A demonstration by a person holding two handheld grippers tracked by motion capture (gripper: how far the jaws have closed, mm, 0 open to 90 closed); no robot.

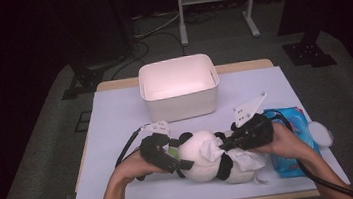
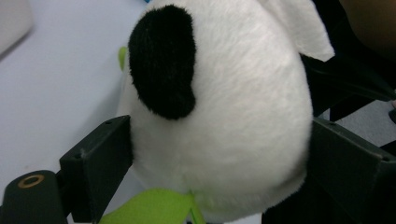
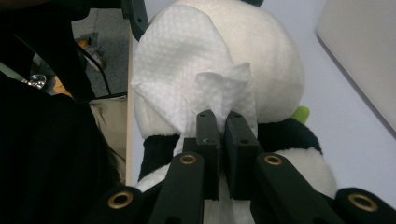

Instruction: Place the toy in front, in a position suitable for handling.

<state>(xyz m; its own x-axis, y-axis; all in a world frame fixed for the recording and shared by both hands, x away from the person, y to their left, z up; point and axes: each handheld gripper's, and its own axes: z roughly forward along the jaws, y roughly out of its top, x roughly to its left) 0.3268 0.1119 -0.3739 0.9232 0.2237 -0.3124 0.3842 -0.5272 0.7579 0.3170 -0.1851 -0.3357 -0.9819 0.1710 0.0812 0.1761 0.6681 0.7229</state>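
A pale table top (image 1: 116, 116) seen from above, with a person's two forearms coming in from the bottom edge. Near the table's far edge stands a white rectangular bin (image 1: 179, 86), open at the top, well clear of both hands. On the near half of the table lies a plush panda (image 1: 206, 154) on its side, head toward the left. The left gripper (image 1: 171, 155) sits at the panda's head: in the left gripper view its jaws stand wide apart on either side of the round white head (image 2: 224, 116), close against the fur, with a black ear (image 2: 163, 60) facing the camera and a green leaf (image 2: 149, 207) below. To the right, the right gripper (image 1: 227, 144) has its jaws pinched together on a white wipe (image 3: 187, 70), which drapes over the panda's back. At the far right, touching that hand, lies a blue wipes pack (image 1: 292, 116).
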